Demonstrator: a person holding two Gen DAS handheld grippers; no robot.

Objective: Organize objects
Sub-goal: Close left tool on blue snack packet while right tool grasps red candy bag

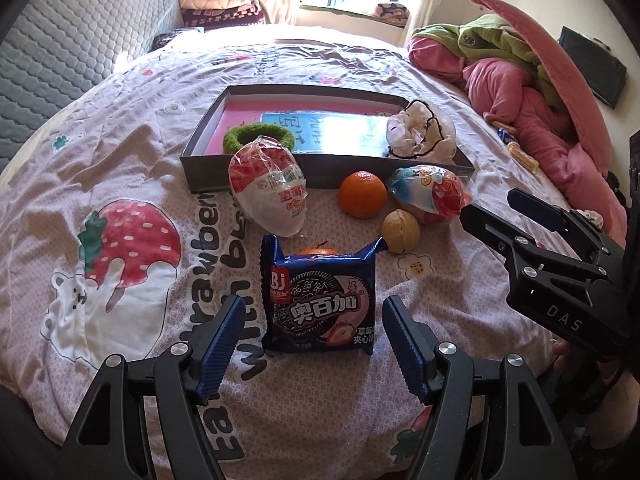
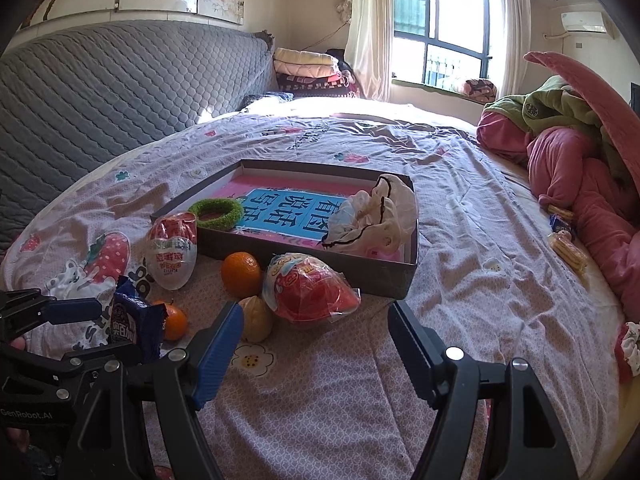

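Note:
A blue cookie packet (image 1: 320,300) stands on the bed between the open jaws of my left gripper (image 1: 314,340), untouched. Behind it lie a small orange (image 1: 318,251), a larger orange (image 1: 362,194), a pale round fruit (image 1: 400,230), a red-white wrapped egg toy (image 1: 270,190) and a red-blue wrapped egg toy (image 1: 430,194). A grey box (image 1: 320,170) holds a green ring (image 1: 258,136) and a white cloth item (image 1: 422,130). My right gripper (image 2: 316,340) is open and empty, just short of the red-blue egg toy (image 2: 310,292).
A grey quilted headboard (image 2: 120,92) is at the left. Pink and green bedding (image 2: 580,152) is piled at the right, with small snack packs (image 2: 566,248) beside it. Folded blankets (image 2: 308,68) sit near the window.

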